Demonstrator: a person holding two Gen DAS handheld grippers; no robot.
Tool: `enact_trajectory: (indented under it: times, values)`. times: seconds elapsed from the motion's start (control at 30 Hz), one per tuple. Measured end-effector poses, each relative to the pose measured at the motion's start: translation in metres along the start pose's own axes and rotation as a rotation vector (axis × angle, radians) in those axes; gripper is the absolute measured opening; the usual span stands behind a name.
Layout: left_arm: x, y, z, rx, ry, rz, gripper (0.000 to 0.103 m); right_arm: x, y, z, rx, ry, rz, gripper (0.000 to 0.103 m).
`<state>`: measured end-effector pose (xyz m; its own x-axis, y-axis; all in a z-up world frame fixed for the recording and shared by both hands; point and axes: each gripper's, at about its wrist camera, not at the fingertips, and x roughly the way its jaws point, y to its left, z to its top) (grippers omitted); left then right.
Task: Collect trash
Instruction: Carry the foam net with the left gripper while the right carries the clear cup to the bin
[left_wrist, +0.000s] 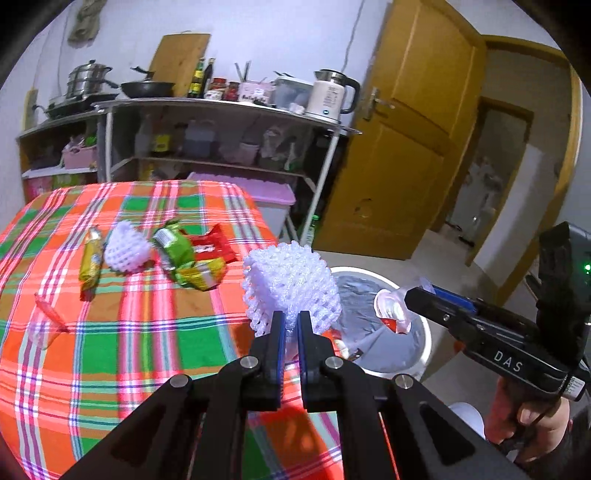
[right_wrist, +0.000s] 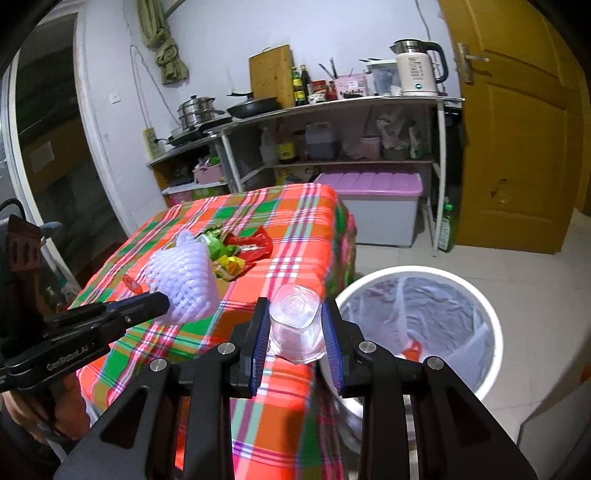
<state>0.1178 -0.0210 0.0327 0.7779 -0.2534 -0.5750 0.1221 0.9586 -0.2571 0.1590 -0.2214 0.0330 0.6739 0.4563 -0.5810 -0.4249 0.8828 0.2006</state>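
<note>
While over the plaid bench (left_wrist: 155, 325), left to right: yellow wrapper (left_wrist: 90, 263), white foam net (left_wrist: 126, 248), green wrapper (left_wrist: 173, 246), red wrapper (left_wrist: 214, 246). Left gripper (left_wrist: 291, 317), marked "GenRobot.AI", jaws pinched on second foam net (left_wrist: 291, 286). Right gripper (right_wrist: 295, 325), marked "DAS", jaws clamped on clear cup (right_wrist: 295, 325) beside lined bin (right_wrist: 476, 295).

You have a white foam net (left_wrist: 291, 284) with a rough mesh, a clear glossy plastic cup (right_wrist: 295, 325), shiny foil-like wrappers (left_wrist: 195, 254) on a woven plaid cloth (left_wrist: 129, 350), and a smooth white bin (right_wrist: 491, 332) lined with thin translucent film.
</note>
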Motion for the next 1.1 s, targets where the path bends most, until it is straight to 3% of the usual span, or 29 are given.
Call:
enact_trajectory:
  times: [0.53,1.1]
  values:
    - [0.034,-0.057,0.005,0.098,0.039,-0.071,0.006,-0.024,-0.045,-0.01,0.07,-0.019,-0.085,0.029]
    - [0.081,-0.074,-0.001,0.123,0.117,-0.097,0.006,-0.01,-0.084,-0.019,0.144,0.016,-0.112,0.029]
